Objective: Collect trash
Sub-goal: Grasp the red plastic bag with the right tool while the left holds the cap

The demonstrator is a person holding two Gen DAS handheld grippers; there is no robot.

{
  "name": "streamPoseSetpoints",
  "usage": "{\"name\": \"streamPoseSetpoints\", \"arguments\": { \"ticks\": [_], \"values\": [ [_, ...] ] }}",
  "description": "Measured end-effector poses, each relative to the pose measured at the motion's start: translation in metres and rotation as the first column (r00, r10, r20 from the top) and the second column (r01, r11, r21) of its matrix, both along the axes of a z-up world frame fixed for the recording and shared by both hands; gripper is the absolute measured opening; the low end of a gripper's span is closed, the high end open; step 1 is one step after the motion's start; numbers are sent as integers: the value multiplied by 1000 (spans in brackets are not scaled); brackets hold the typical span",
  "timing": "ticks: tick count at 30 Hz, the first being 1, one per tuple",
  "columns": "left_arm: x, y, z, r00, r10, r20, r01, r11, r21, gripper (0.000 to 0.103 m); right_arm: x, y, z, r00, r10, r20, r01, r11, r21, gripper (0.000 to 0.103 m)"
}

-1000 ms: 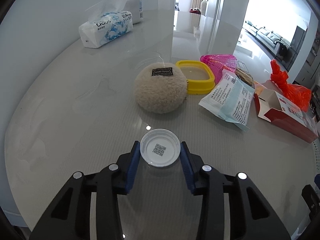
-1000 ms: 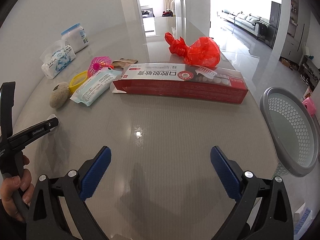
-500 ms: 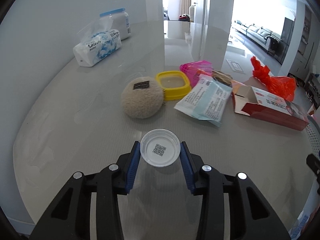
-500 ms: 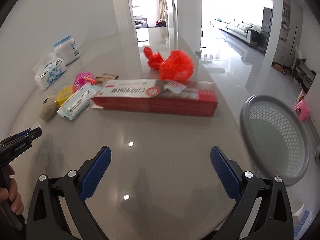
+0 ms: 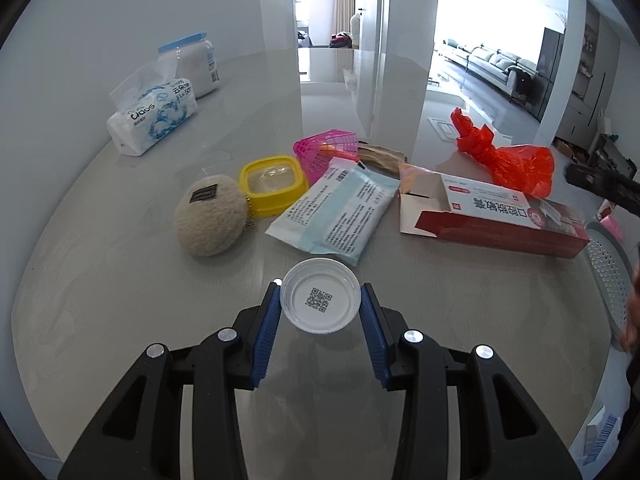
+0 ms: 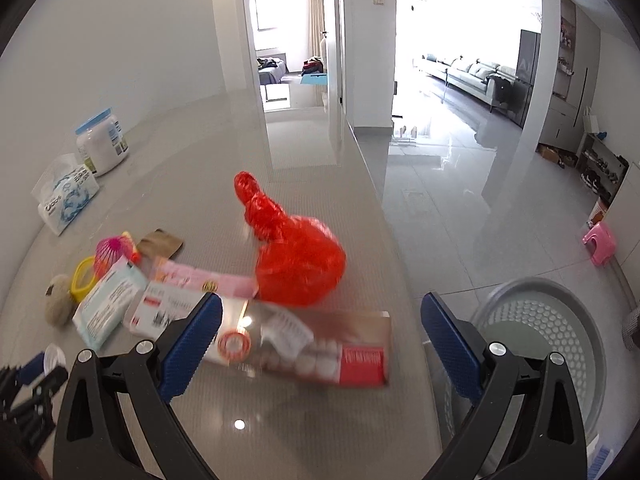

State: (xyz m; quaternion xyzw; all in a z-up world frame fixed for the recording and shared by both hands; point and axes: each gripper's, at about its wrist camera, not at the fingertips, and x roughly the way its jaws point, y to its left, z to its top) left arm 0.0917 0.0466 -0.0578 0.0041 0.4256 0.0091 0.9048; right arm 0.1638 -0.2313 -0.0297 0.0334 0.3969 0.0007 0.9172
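My left gripper [image 5: 320,305] is shut on a round white plastic lid [image 5: 320,300] with a QR code, held just above the grey table [image 5: 120,280]. Beyond it lie a pale blue wipes packet [image 5: 336,212], an opened red toothpaste box [image 5: 492,216] and a knotted red plastic bag [image 5: 504,160]. My right gripper [image 6: 320,312] stands wide open with nothing between its pads, hovering over the blurred red box [image 6: 296,344], with the red bag [image 6: 296,264] just behind. A grey perforated bin [image 6: 540,344] sits past the table's right edge. The left gripper [image 6: 32,376] shows at the lower left.
A beige plush ball [image 5: 210,216], a yellow container [image 5: 274,184], a pink mesh basket [image 5: 328,148] and a brown scrap [image 5: 380,156] cluster mid-table. A tissue pack [image 5: 154,116] and a white jar [image 5: 192,64] stand by the wall. A pink stool [image 6: 600,242] is on the floor.
The left gripper drew back and to the right with the lid still in it. The right gripper moved forward, from bare table to over the red box; the bin now lies lower right.
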Motion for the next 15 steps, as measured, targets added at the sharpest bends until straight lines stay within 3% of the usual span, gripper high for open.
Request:
{"name": "streamPoseSetpoints", "arguments": {
  "ticks": [3,7,12,15],
  "values": [
    [2,-3,-1,1000,-6,-2,6,1000,3,39,27,1,-10,999,-6,-40,7,1000,23,95],
    [5,-5,-2,1000,-12,-10,12,1000,1,39,61,10,-28,993,-12,-115,10,1000,-16,95],
    [7,-9,-3,1000,-25,-14,25,1000,1,39,81,14,-35,989,-4,-145,2,1000,-16,94],
    [9,-12,-4,999,-33,-19,33,999,-4,39,87,18,-38,988,12,-156,-16,1000,-21,85]
  ]
}}
